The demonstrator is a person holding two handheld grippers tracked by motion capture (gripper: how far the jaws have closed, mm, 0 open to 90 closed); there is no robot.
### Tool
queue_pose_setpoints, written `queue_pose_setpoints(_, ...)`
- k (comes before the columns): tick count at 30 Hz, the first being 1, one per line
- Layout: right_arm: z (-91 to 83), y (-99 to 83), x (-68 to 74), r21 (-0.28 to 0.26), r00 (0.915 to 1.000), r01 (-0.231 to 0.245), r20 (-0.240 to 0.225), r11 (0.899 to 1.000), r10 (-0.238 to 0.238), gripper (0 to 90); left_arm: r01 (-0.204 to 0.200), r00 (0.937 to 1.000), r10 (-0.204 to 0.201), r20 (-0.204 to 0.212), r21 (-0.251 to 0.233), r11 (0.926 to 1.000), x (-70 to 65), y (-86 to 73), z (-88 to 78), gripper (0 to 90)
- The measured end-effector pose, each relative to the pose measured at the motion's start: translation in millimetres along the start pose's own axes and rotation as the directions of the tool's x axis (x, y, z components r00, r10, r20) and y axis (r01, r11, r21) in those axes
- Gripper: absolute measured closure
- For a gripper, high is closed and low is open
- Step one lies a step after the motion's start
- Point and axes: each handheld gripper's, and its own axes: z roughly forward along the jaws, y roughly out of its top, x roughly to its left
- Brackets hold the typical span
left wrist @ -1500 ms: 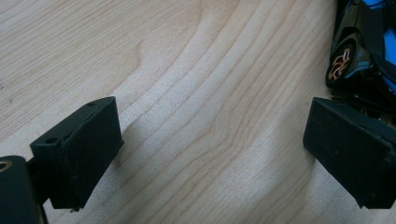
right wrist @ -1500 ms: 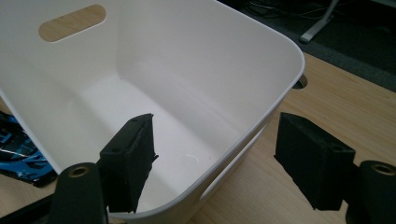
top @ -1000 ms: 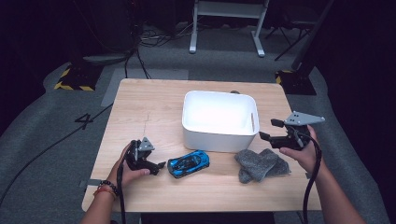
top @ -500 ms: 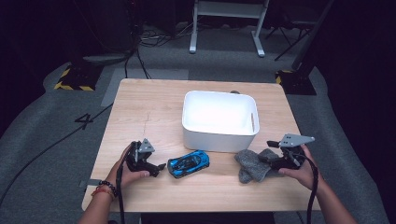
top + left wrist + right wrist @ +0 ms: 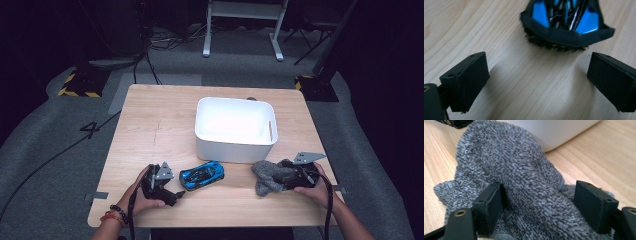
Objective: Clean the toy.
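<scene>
high view: grey cloth (image 5: 269, 176) crumpled on table (image 5: 150, 125) before white bin (image 5: 235, 129). right gripper (image 5: 539, 202) spread wide, just been opening, straddling a fold; pinch the ridge deep. left gripper (image 5: 536, 82) agape short of blue toy car (image 5: 566, 22).

Toy car (image 5: 201, 175) on counter (image 5: 150, 125) before bin (image 5: 235, 129), cloth (image 5: 270, 176) right of car, near bin's front corner

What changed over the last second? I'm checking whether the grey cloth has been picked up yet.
The right gripper came down over the grey cloth, its jaws opening around a fold, not yet clamped. The left gripper edged toward the blue toy car. Car, cloth and white bin stayed put.
</scene>
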Motion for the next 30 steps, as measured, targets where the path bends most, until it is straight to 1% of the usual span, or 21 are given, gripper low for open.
queue_pose_setpoints(2, 1.8, -0.8, -0.4, 0.007, 0.9999, 0.01, 0.006, 1.0, -0.01, 24.3, -0.013, 0.9999, 0.013, 0.009, 0.002, 0.9999, -2.3, 3.6, 3.5, 2.1)
queue_pose_setpoints(6, 8.2, -3.6, -0.6, 0.012, 1.0, 0.003, 0.005, 1.0, -0.003, 23.6, -0.03, 0.9992, 0.03, 0.025, 0.008, 0.9995, -5.1, 10.9, 10.2, 0.4)
queue_pose_setpoints(8, 9.2, -4.1, -1.0, 0.009, 1.0, -0.006, 0.002, 1.0, 0.006, 23.1, -0.04, 0.9987, 0.04, 0.033, 0.007, 0.9992, -6.0, 14.7, 13.7, 0.4)
queue_pose_setpoints(15, 9.7, -6.4, -3.0, -0.004, 0.9998, -0.015, -0.011, 1.0, 0.015, 22.7, -0.07, 0.9957, 0.07, 0.061, 0.008, 0.9975, -8.5, 29.4, 26.8, 0.3)
queue_pose_setpoints(23, 10.1, -8.5, -4.6, -0.02, 0.9996, -0.014, -0.023, 1.0, 0.014, 22.5, -0.093, 0.9922, 0.093, 0.083, 0.0, 0.9956, -7.5, 31.8, 29.0, 1.2)
queue_pose_setpoints(25, 9.8, -8.8, -4.8, -0.021, 0.9995, -0.016, -0.027, 1.0, 0.016, 22.4, -0.101, 0.9905, 0.102, 0.092, -0.011, 0.9948, -7.8, 31.1, 27.8, 4.0)
queue_pose_setpoints(26, 9.9, -8.9, -4.8, -0.023, 0.9995, -0.017, -0.028, 1.0, 0.016, 22.4, -0.111, 0.9886, 0.113, 0.1, -0.021, 0.9936, -7.8, 30.4, 26.6, 6.3)
queue_pose_setpoints(27, 10.0, -9.0, -5.3, -0.024, 0.9995, -0.014, -0.03, 1.0, 0.013, 22.3, -0.112, 0.9881, 0.115, 0.103, -0.029, 0.9932, -8.0, 29.9, 26.1, 11.0)
queue_pose_setpoints(30, 10.3, -8.8, -6.3, -0.023, 0.9993, -0.011, -0.037, 1.0, 0.01, 22.1, -0.102, 0.9899, 0.106, 0.094, -0.042, 0.9939, -6.0, 28.7, 24.2, 19.1)
